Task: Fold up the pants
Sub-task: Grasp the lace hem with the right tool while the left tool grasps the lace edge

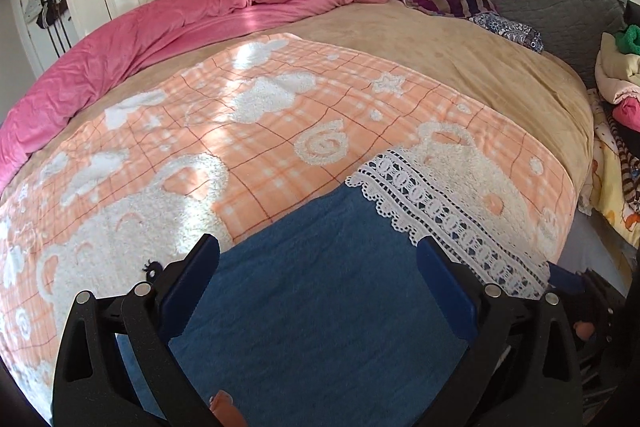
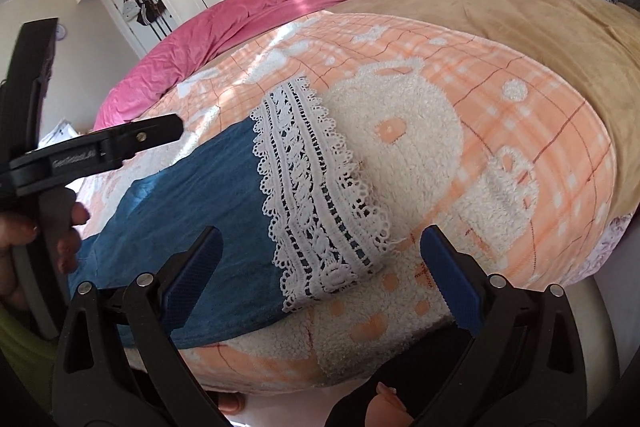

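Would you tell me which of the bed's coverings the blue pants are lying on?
The blue pants lie on the orange checked blanket with fluffy white shapes, not the plain tan blanket or pink duvet farther back.

Bed [image 1: 460, 67] carries peach checked blanket [image 1: 260, 131], blue pants [image 1: 320, 287], pink duvet [image 1: 160, 27].
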